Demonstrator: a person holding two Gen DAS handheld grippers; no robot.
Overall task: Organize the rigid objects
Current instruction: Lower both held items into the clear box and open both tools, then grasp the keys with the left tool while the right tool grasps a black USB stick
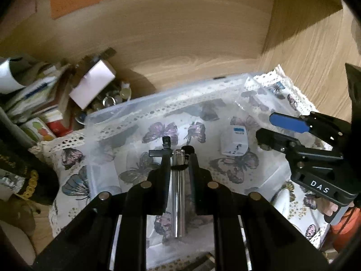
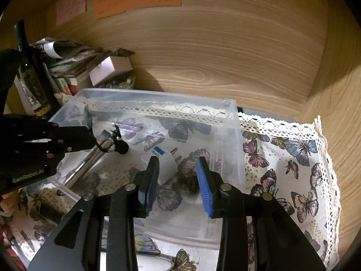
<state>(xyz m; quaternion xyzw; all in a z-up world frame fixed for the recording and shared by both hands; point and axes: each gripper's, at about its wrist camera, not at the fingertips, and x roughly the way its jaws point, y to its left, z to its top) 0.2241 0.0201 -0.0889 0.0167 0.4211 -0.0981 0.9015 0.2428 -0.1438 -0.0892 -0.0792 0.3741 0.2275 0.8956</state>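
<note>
My left gripper (image 1: 179,158) is shut on a shiny metal rod with a black fitting at its tip (image 1: 178,192), held over the clear plastic bin (image 1: 117,110). The rod also shows in the right wrist view (image 2: 90,160), slanting into the bin (image 2: 234,135) from the left gripper (image 2: 99,140). A white travel plug adapter (image 1: 234,143) lies on the bin floor; it shows in the right wrist view (image 2: 165,161) just beyond my right gripper (image 2: 178,178), which is open and empty above the bin. The right gripper also shows in the left wrist view (image 1: 277,128).
The bin stands on a butterfly-print cloth with lace edging (image 2: 293,158) inside a wooden alcove (image 2: 225,56). At the back left are stacked boxes and booklets (image 1: 40,103), a pale box (image 2: 110,68), small jars (image 1: 117,96) and a dark bottle (image 2: 33,85).
</note>
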